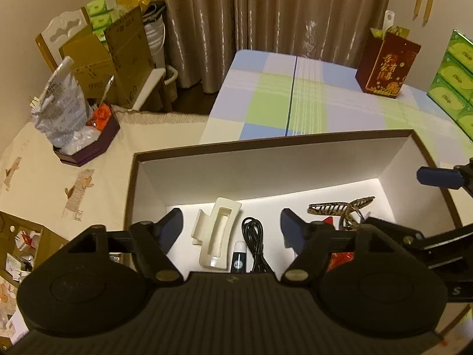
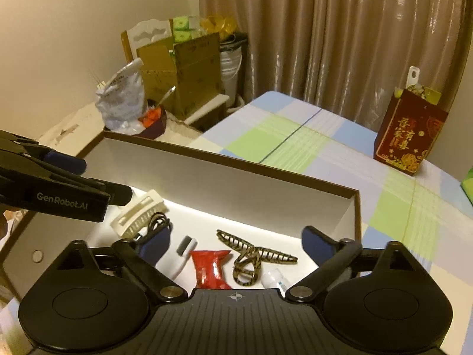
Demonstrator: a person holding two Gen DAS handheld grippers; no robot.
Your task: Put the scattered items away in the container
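Observation:
A white box with a brown rim [image 1: 266, 140] [image 2: 236, 159] stands on the table below both grippers. On its floor lie a cream hair claw [image 1: 217, 233] [image 2: 139, 217], a black cable [image 1: 255, 242] [image 2: 156, 222], a dark tube with a white cap [image 1: 239, 259], a tortoiseshell hair claw [image 1: 340, 207] [image 2: 254, 257], a red packet [image 2: 210, 269], a white brush [image 2: 184, 254] and a small white bottle [image 2: 273, 278]. My left gripper [image 1: 232, 226] hangs open over the cream claw and the cable, holding nothing. My right gripper [image 2: 236, 242] is wide open above the red packet and the tortoiseshell claw, also holding nothing.
A dark red gift bag [image 1: 384, 65] [image 2: 408, 136] stands on the checked tablecloth [image 1: 295, 97] beyond the box. Green tissue packs [image 1: 455, 80] are stacked at the far right. A purple hexagonal box [image 1: 88, 148] with a plastic bag sits left of the box; cardboard boxes [image 1: 118, 59] stand behind.

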